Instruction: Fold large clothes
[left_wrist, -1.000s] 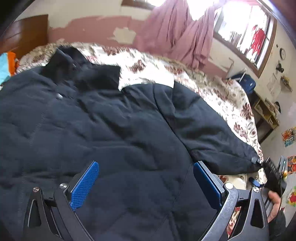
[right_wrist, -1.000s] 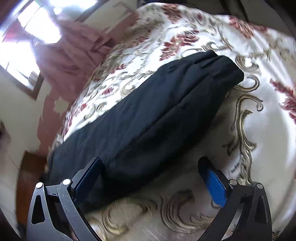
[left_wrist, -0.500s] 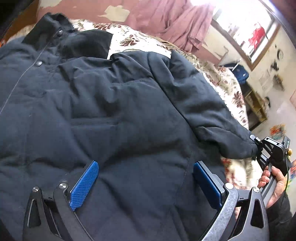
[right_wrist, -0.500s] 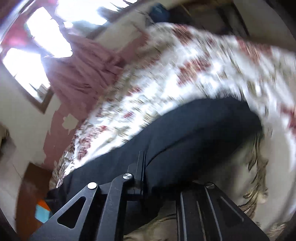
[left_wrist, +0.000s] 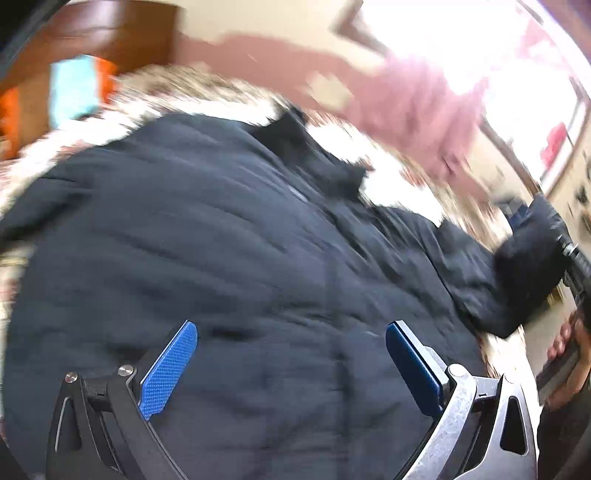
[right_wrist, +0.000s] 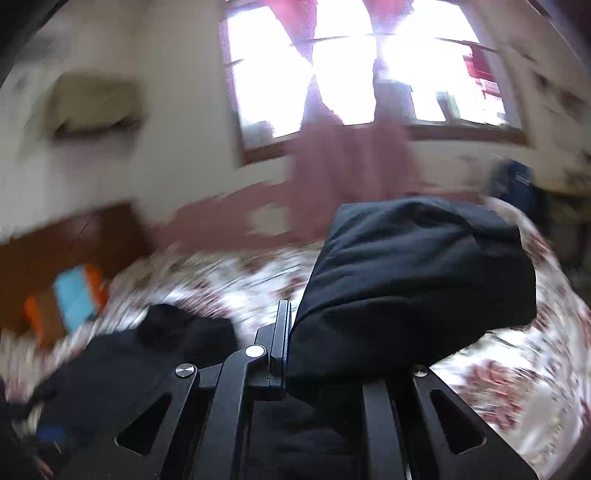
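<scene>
One dark navy padded jacket (left_wrist: 229, 258) lay spread across the floral-covered bed (right_wrist: 524, 373). The right gripper (right_wrist: 317, 354) pinched its one lifted sleeve (right_wrist: 413, 266); the left gripper (left_wrist: 291, 354) hovered, fingers spread.

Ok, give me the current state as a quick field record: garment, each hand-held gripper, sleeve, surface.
garment: dark puffer jacket, spread over the bed
surface: floral bedspread
left hand-held gripper: open, blue pads apart, above the jacket body, gripping nothing
right hand-held gripper: shut on the sleeve
sleeve: cuff end lifted off the bedspread, bunched above the closed fingers
background: window with pink curtain
image quality: both views motion-blurred
</scene>
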